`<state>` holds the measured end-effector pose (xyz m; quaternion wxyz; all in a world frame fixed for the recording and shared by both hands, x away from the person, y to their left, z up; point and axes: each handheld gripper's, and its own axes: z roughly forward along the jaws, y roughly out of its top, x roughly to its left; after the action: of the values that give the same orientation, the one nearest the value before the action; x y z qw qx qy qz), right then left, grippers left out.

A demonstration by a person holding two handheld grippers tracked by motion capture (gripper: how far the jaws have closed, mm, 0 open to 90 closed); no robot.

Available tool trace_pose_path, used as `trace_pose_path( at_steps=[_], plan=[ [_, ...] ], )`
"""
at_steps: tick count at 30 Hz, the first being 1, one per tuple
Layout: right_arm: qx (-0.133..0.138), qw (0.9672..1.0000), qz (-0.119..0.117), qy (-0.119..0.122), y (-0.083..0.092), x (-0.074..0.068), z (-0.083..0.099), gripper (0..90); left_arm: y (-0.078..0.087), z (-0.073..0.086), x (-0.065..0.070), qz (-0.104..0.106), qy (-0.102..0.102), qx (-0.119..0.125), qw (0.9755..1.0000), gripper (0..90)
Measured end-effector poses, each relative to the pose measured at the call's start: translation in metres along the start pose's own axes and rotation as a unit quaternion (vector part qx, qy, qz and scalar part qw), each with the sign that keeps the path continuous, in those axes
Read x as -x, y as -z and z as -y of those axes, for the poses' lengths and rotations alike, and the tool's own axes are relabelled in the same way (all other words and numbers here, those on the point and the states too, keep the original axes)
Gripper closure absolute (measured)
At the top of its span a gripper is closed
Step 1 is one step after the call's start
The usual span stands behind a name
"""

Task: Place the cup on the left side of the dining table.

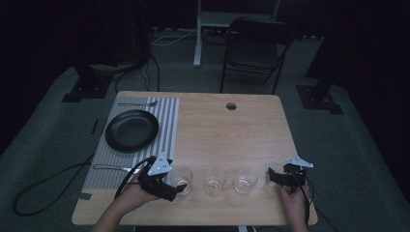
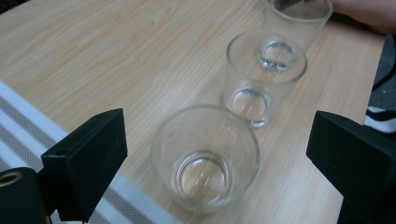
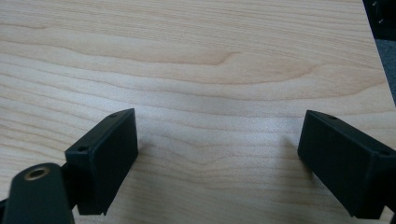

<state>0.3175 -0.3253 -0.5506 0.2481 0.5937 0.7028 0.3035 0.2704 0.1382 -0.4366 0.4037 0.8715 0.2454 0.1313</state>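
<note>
At the table's left, a black plate [image 1: 131, 130] is seen on a striped placemat [image 1: 167, 116], with a fork [image 1: 138, 103] beyond it. The left gripper [image 1: 180, 187] is held at the leftmost glass tumbler [image 1: 182, 179], its jaws apart on either side of the glass [image 2: 205, 158] without pressing it. Two more tumblers [image 1: 214, 180] [image 1: 245, 180] are lined up alongside. The right gripper [image 1: 271, 175] is held with jaws spread over bare wooden table [image 3: 196, 70]

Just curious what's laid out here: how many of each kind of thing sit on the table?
Glasses: 3, in a row
Plate: 1, black
Placemat: 1, striped
Cutlery: 2, one beyond the plate, one on its near side; which kind is too dim to tell
Total: 7
</note>
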Motion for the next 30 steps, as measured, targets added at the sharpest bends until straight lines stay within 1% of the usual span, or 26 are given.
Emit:
trace_pose_path(
  at_steps=[1,2,4,5,6,8,9,10,12,17,18,19,20,21,23,24,27,30],
  plan=[
    [0.000,1.0000,0.000,0.000,0.000,0.000,0.000,11.7,-0.002,-0.002,0.001,0.004,-0.005,-0.002,1.0000,5.6],
    [0.000,1.0000,0.000,0.000,0.000,0.000,0.000,11.7,-0.004,-0.003,0.003,0.002,-0.007,-0.002,1.0000,5.6],
    [0.000,1.0000,0.000,0.000,0.000,0.000,0.000,11.7,-0.004,-0.003,0.003,0.002,-0.007,-0.002,1.0000,5.7],
    [0.000,1.0000,0.000,0.000,0.000,0.000,0.000,11.7,-0.008,-0.006,0.004,0.012,-0.009,-0.002,0.9999,5.7],
    [0.000,1.0000,0.000,0.000,0.000,0.000,0.000,11.7,-0.011,-0.009,0.006,0.015,-0.015,-0.005,0.9998,5.7],
    [0.000,1.0000,0.000,0.000,0.000,0.000,0.000,11.7,-0.014,-0.011,0.008,0.015,-0.017,-0.007,0.9997,5.6],
    [0.000,1.0000,0.000,0.000,0.000,0.000,0.000,11.7,-0.015,-0.012,0.008,0.018,-0.020,-0.010,0.9996,5.6],
    [0.000,1.0000,0.000,0.000,0.000,0.000,0.000,11.7,-0.016,-0.013,0.009,0.013,-0.023,-0.011,0.9996,5.6],
    [0.000,1.0000,0.000,0.000,0.000,0.000,0.000,11.7,-0.017,-0.014,0.009,0.019,-0.019,-0.009,0.9996,5.6],
    [0.000,1.0000,0.000,0.000,0.000,0.000,0.000,11.7,-0.021,-0.018,0.011,0.020,-0.020,-0.008,0.9996,5.7],
    [0.000,1.0000,0.000,0.000,0.000,0.000,0.000,11.7,-0.024,-0.021,0.013,0.023,-0.023,-0.012,0.9994,5.6],
    [0.000,1.0000,0.000,0.000,0.000,0.000,0.000,11.7,-0.026,-0.023,0.014,0.021,-0.026,-0.013,0.9994,5.6],
    [0.000,1.0000,0.000,0.000,0.000,0.000,0.000,11.7,-0.028,-0.024,0.014,0.028,-0.028,-0.015,0.9991,5.6],
    [0.000,1.0000,0.000,0.000,0.000,0.000,0.000,11.7,-0.030,-0.026,0.016,0.026,-0.032,-0.015,0.9990,5.6],
    [0.000,1.0000,0.000,0.000,0.000,0.000,0.000,11.7,-0.031,-0.027,0.016,0.027,-0.033,-0.017,0.9989,5.6],
    [0.000,1.0000,0.000,0.000,0.000,0.000,0.000,11.7,-0.033,-0.029,0.017,0.033,-0.034,-0.019,0.9987,5.6],
    [0.000,1.0000,0.000,0.000,0.000,0.000,0.000,11.7,-0.038,-0.034,0.020,0.035,-0.040,-0.018,0.9984,5.6],
    [0.000,1.0000,0.000,0.000,0.000,0.000,0.000,11.7,-0.040,-0.035,0.022,0.040,-0.043,-0.020,0.9981,5.6]
  ],
)
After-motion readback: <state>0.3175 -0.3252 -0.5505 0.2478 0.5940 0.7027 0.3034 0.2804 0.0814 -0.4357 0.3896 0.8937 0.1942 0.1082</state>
